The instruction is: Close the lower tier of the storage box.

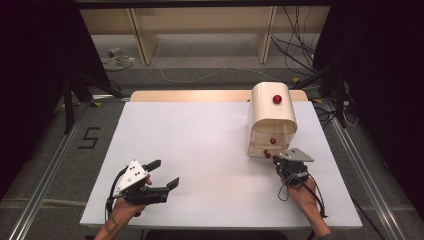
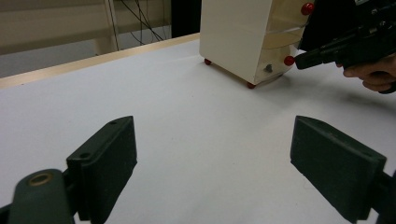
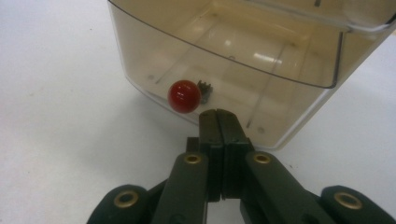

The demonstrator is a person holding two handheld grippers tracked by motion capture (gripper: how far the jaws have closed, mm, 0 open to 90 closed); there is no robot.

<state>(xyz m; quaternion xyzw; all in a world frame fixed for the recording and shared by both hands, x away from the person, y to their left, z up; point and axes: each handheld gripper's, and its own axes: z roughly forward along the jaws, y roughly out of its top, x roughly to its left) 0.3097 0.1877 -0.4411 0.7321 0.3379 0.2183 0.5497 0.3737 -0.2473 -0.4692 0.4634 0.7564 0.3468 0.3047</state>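
Sitting far right on the white desk (image 1: 200,145), drawer cabinet (image 1: 271,117). Right gripper (image 3: 219,116), fingers pressed together, tips just beside bottom drawer's red knob (image 3: 184,96). Left gripper (image 1: 162,172) near left, fingers spread apart, empty.

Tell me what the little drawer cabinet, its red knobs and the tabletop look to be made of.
Cabinet: likely glossy cream plastic, rounded moulded top.
Bottom drawer: translucent smoky plastic; its inside shows through, with glints.
Red knob: shiny, probably plastic or lacquered; bright highlight.
Tabletop: matte white sheet, perhaps laminate, with a wood-coloured far edge.
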